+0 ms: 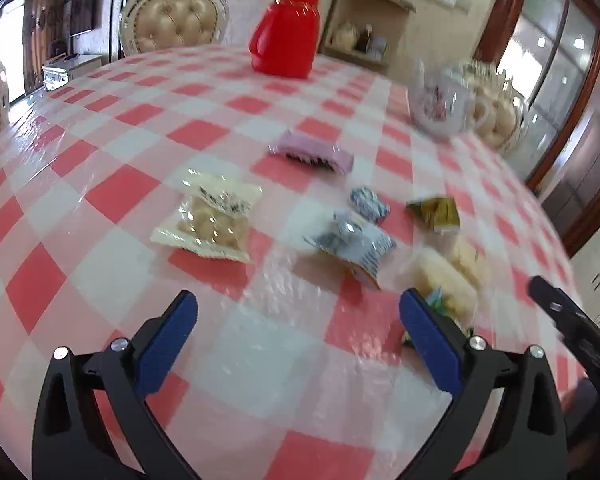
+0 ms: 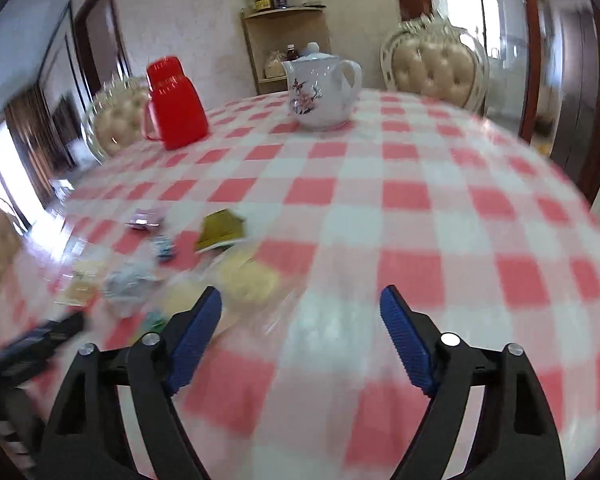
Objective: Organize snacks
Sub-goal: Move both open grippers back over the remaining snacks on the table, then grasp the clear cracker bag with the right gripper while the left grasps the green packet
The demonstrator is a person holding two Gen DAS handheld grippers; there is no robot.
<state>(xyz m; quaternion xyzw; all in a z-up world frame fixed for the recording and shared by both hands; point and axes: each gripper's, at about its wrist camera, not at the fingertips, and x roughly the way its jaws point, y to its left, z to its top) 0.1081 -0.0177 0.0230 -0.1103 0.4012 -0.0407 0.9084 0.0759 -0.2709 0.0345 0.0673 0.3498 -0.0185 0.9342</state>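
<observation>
Nearest in both wrist views are the tools themselves: the left gripper [image 1: 298, 316] has its blue fingers [image 1: 166, 344] spread wide with nothing between them, and the right gripper [image 2: 300, 312] likewise stands spread and empty above bare checked cloth. Just beyond the left gripper, toward the near edge of the counter [image 1: 100, 128], lie a blurred pale yellow packet [image 1: 448, 276] and a small green-wrapped piece [image 1: 436, 298] half hidden behind one finger. A little farther in sit the clear biscuit packet [image 1: 212, 218], showing round pale biscuits through crinkled film, and a grey-blue wrapped snack [image 1: 354, 242] with a smaller blue-white sweet [image 1: 368, 200] just behind it. An olive-gold packet [image 1: 436, 212] lies beside those, and a lilac bar packet [image 1: 312, 154] lies nearer the middle of the counter. All look light, thin-skinned and slippery; the biscuits would likely crush, so the crimped end seams seem the safest place to pinch. Well apart, toward the far edge, stand a red plastic jug [image 1: 286, 32] and a white flowered teapot [image 2: 320, 88].
</observation>
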